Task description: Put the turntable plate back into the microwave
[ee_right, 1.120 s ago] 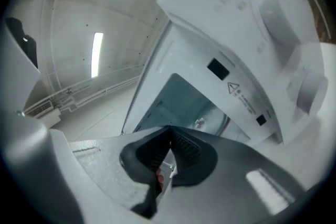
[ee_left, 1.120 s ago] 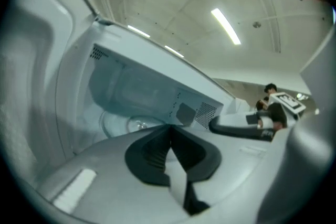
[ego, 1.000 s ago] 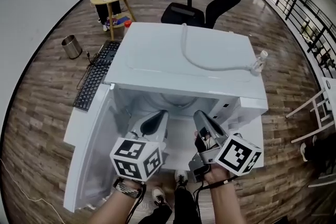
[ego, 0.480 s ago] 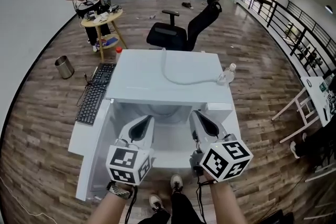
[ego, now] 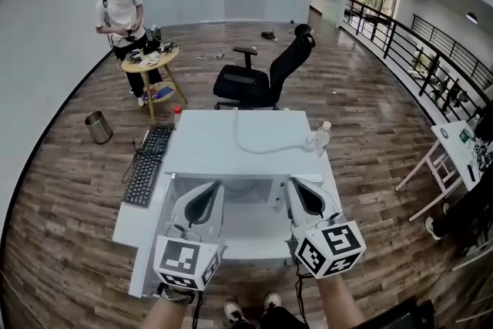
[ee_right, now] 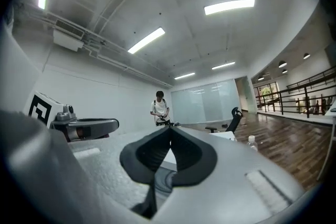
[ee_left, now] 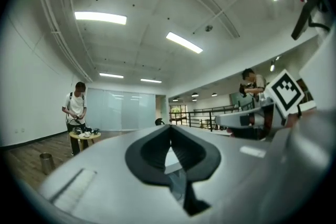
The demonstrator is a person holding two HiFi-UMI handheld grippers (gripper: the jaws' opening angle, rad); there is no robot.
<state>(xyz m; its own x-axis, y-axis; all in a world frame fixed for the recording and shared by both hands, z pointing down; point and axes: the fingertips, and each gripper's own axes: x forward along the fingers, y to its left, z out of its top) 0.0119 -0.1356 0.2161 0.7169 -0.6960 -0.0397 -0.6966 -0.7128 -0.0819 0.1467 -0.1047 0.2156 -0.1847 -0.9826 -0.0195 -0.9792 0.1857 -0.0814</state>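
Looking down on a wood floor (ego: 370,127) with a white desk (ego: 127,223) at centre. Carries a white microwave (ego: 231,127) with its door (ego: 150,243) swung open toward 8 o'clock and its cavity facing 6 o'clock. Shows a pale hose (ego: 262,144) looped across the microwave top. Finds a black office chair (ego: 262,77) at 12 o'clock beyond the desk. Finds a person (ego: 122,11) at 11 o'clock behind a round side table (ego: 150,62). Places a black keyboard (ego: 146,166) on the desk at 9 o'clock of the microwave.

Holds the left gripper (ego: 214,187) at 7 o'clock, level, before the open cavity. Jaws fully closed tip to tip, clamping nothing and touching nothing. Holds the right gripper (ego: 297,182) at 5 o'clock, level, beside the left. Jaws likewise closed tip to tip, empty and clear of all surfaces.

Locates the turntable plate (ego: 245,182) only as a pale curved rim inside the cavity. Lies at 12 o'clock between the two grippers, apart from both, and too small to confirm further.

Notes a metal bin (ego: 98,127) on the floor at 10 o'clock. Notes a clear bottle (ego: 320,136) at the microwave's 2 o'clock corner; on top or beside cannot be told.
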